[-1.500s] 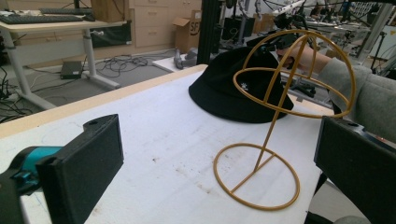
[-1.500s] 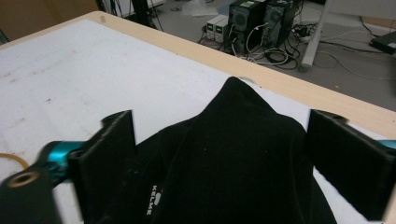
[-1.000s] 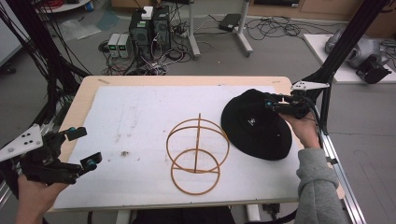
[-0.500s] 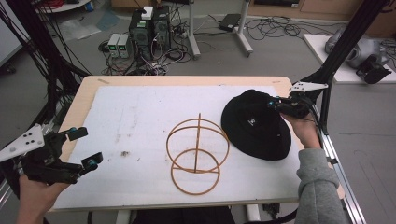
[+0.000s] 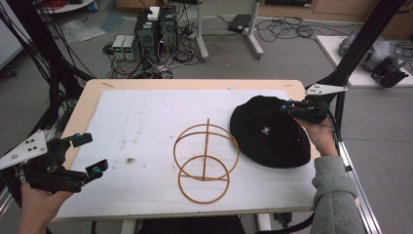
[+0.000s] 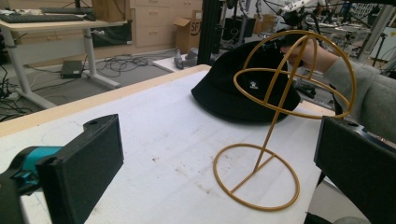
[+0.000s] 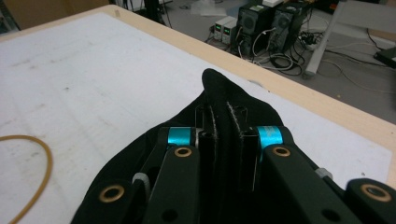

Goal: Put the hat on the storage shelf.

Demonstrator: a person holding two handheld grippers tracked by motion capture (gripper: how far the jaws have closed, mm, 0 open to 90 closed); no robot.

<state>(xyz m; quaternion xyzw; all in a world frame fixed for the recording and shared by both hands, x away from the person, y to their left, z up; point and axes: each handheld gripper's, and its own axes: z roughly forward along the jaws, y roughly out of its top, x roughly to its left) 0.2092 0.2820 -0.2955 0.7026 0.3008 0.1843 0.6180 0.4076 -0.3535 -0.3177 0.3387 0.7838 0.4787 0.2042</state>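
Black fabric: hat (image 5: pixel 271 131) lies flat on the table (image 5: pixel 146 122), brim pinched between the right gripper (image 5: pixel 292 108) jaws, which have just closed on it
Wire stand (image 5: pixel 206 161): beside the hat, toward the left gripper (image 5: pixel 83 155), bare
Left gripper: jaws wide, holding nothing
Done: grip taken
Left: lift hat, seat it on the stand

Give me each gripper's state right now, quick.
Left gripper: open, holding nothing, at the table's near left corner.
Right gripper: shut on the black hat, pinching a fold of its brim.
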